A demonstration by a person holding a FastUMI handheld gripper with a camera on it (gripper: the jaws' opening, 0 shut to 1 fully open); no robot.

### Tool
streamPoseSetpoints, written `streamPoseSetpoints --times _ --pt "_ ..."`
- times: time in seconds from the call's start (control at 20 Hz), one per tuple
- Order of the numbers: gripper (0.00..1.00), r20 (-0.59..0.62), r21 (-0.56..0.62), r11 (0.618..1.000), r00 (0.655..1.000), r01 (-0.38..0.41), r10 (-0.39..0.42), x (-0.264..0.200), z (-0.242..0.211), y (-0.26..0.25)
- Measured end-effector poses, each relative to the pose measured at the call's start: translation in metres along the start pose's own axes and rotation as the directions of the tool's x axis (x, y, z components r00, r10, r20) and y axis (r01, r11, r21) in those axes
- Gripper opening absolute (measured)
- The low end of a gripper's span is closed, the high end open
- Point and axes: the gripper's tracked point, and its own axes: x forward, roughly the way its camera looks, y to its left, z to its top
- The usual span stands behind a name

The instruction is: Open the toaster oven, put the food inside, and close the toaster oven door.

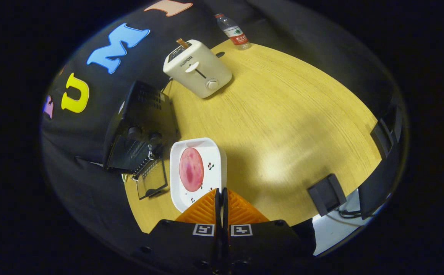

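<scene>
We record the gripper (221, 190) with its two ribbed, wedge-shaped fingers (203, 209) drawn together, just a thin slit between them and nothing held. The tips sit over the near rim of the plate (216, 179); we cannot tell whether they touch it.

The plate is white, roughly square with rounded corners and a raised rim, and small dark sprig motifs are scattered on its surface. In it lies the food (191, 169), one flat round pink slice with a mottled, darker centre, placed toward the side nearest the toaster oven. Nothing else is in the plate.

The toaster oven (140, 126) stands just beside the plate, to the left of the fingers, at the table's edge against the black cloth wall. It is a black box with a perforated top and two round knobs on its front. Its glass door (151, 179) hangs open, folded down toward the table; the pane is dark and see-through, with a thin frame. We can make out a wire rack at the mouth but cannot see the cavity's contents.

Beyond the plate stands a cream pop-up toaster (198, 70), smooth and rounded, with a lever, a dial, and a brown slice sticking out of one slot. Farther still is a clear plastic bottle (232, 31) with a red label. The table (283, 126) is pale yellow wood grain with a curved edge.
</scene>
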Motion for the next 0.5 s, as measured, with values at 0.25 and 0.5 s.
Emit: streamPoseSetpoints --times 0.25,0.5 --pt "0.02 0.03 0.072 0.994 0.996 -0.088 0.086 -0.003 -0.044 0.053" --pt "0.02 0.019 0.064 0.987 0.989 -0.148 0.147 0.002 -0.075 0.109"
